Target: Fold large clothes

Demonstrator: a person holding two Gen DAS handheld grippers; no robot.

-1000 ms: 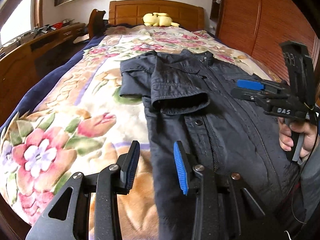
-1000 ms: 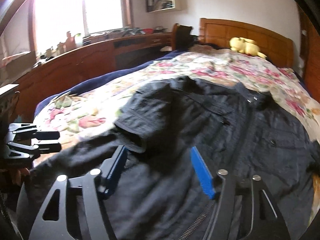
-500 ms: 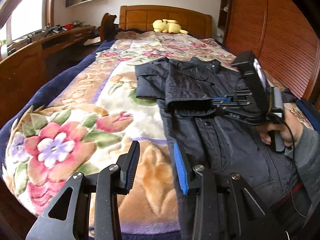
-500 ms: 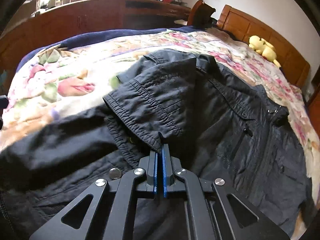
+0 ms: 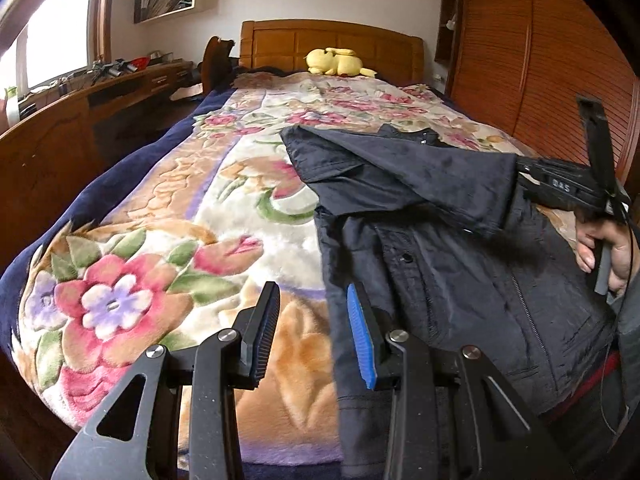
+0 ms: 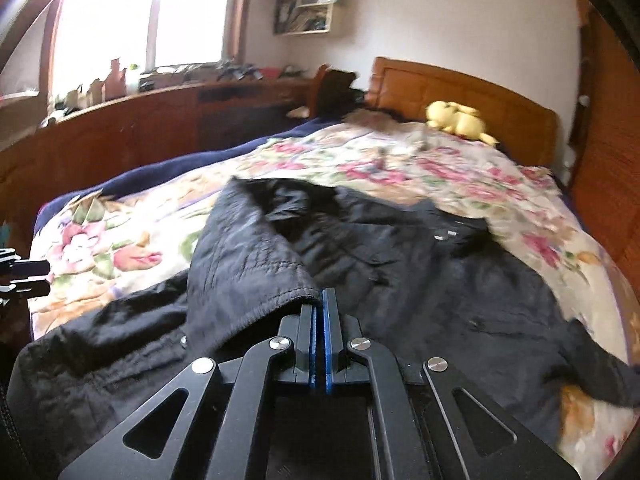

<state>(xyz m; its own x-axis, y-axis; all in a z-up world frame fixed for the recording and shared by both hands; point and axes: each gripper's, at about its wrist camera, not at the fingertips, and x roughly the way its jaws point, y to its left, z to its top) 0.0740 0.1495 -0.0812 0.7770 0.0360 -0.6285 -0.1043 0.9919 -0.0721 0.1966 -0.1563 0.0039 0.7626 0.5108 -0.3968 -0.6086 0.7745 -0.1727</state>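
1 jacket [image 6: 400, 280]; 2 grippers; 1 plush toy [image 5: 338, 62].

Window [image 6: 108, 20] glare, fisheye edges, blur

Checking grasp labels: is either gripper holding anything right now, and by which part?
The right gripper is shut on the dark jacket, pinching the cuff of one sleeve. The left gripper is open and holds nothing.
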